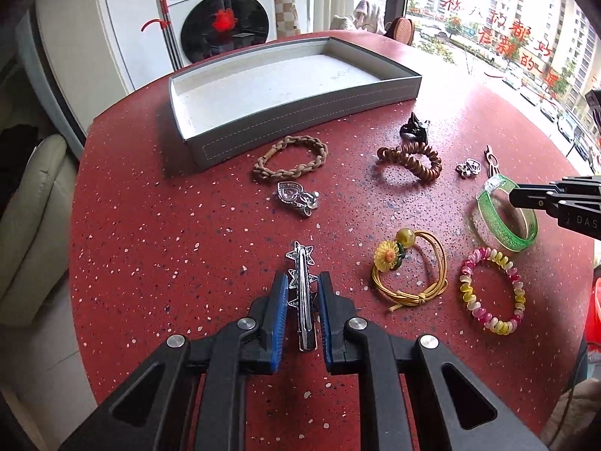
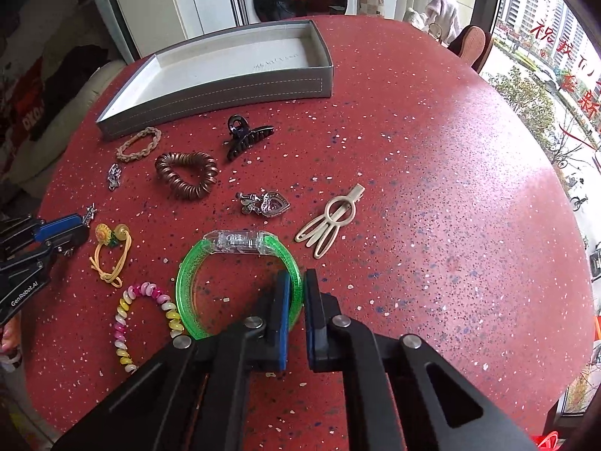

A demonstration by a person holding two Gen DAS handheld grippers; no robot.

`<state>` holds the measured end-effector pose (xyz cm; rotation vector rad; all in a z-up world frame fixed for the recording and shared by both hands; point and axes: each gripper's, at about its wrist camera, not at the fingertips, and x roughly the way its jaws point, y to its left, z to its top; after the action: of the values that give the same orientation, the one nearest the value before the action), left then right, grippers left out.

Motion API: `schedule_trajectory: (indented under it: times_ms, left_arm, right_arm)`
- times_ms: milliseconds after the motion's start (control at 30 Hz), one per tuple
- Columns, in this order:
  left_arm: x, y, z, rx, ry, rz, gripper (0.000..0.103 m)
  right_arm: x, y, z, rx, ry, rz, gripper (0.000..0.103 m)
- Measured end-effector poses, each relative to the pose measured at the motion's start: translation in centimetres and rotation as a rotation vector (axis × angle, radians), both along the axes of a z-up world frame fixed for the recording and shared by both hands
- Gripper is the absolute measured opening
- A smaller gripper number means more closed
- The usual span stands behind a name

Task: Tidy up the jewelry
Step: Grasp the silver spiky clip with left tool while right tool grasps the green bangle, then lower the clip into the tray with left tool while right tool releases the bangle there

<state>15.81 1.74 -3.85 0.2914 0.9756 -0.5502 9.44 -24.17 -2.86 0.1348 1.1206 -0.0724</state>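
A silver star hair clip [image 1: 300, 259] lies lengthwise between the blue pads of my left gripper [image 1: 302, 276], which is shut on it just above the red speckled table [image 1: 169, 244]. In the right wrist view that gripper [image 2: 80, 221] sits at the left edge with the clip's star tip [image 2: 90, 212] poking out. My right gripper [image 2: 298, 274] is shut on the right side of a translucent green bangle [image 2: 188, 274] with a clear clasp. The left wrist view shows the same gripper [image 1: 514, 195] over the bangle [image 1: 522, 242]. A grey tray [image 1: 300, 109] with a white floor stands empty at the back.
Loose on the table are a braided bracelet [image 1: 289, 156], a brown spiral hair tie [image 1: 411, 161], a black claw clip [image 2: 248, 137], heart brooches [image 1: 296, 195], a yellow flower hair tie [image 1: 409, 270], a pink-yellow bead bracelet [image 1: 492, 295] and a beige clip [image 2: 330, 221].
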Motion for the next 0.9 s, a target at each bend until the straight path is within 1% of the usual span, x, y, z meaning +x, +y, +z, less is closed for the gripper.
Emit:
schedule_trajectory:
  times_ms: [233,367,433,600,733,900]
  left_arm:
    - [0.3,1.7,2.5,-0.091,-0.028,0.112,0.034]
    - [1.5,1.5,4.3,-0.112,-0.05,0.157,0.034]
    - [2.3,1.3,5.1,-0.138,-0.057,0.168,0.034]
    - [4.9,-0.1,7.1,-0.168,-0.086,0.183,0.034]
    - [7.7,-1.5,8.2,-0.172,-0.113,0.194,0.034]
    - [12.3,-3.4,7.8,-0.177,-0.098,0.23,0.034]
  right_arm:
    - [0.2,-0.8,2.2,0.042,-0.065,0.005,0.008]
    - [1.4,-1.2,4.0,0.068,-0.106,0.013,0.008]
    - [2.3,-1.2,4.9,0.066,-0.121,0.024,0.008]
    - [5.7,-0.9,6.8,0.051,-0.147,0.065,0.008]
    - [9.5,-0.7,7.9,0.055,-0.159,0.09,0.008]
    - [15.0,-0.5,8.1,0.052,-0.155,0.11,0.008]
